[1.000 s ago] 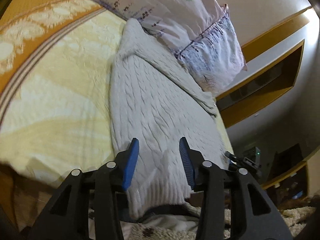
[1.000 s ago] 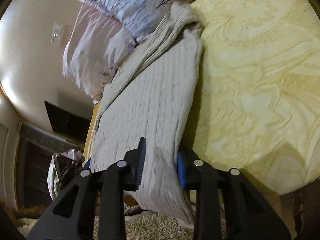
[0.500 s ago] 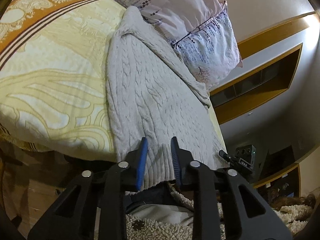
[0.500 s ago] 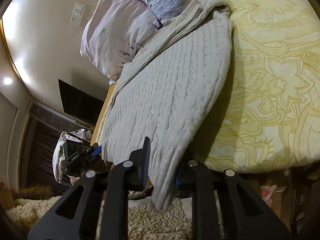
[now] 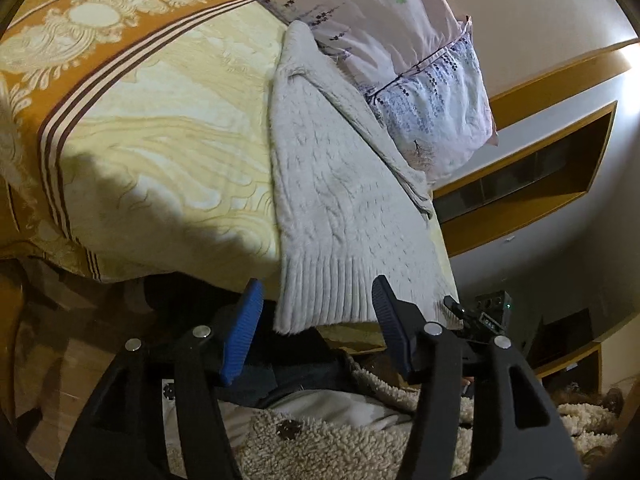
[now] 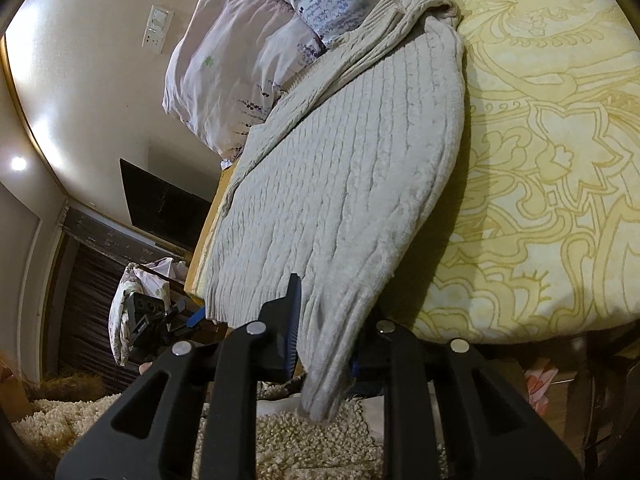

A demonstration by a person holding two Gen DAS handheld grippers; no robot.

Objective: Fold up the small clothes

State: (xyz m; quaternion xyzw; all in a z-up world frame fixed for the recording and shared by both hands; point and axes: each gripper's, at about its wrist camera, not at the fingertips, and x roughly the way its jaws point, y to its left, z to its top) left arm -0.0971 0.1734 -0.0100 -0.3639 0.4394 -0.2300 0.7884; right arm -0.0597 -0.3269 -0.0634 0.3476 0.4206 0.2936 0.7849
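A pale grey cable-knit sweater lies lengthwise on the yellow patterned bedspread, its ribbed hem hanging over the near bed edge and its folded sleeve running along the pillow side. My left gripper is open and empty, its blue pads just below and either side of the hem. In the right wrist view the sweater reaches my right gripper, which is shut on the sweater's hem corner; the fabric hangs down between the jaws.
Floral pillows lie at the far side of the sweater, also in the right wrist view. A fluffy cream garment is below both grippers. A wooden shelf and a dark cabinet line the walls.
My left gripper has opened and let go of the hem, which now hangs free over the bed edge. My right gripper stays shut on its hem corner and has pulled back slightly.
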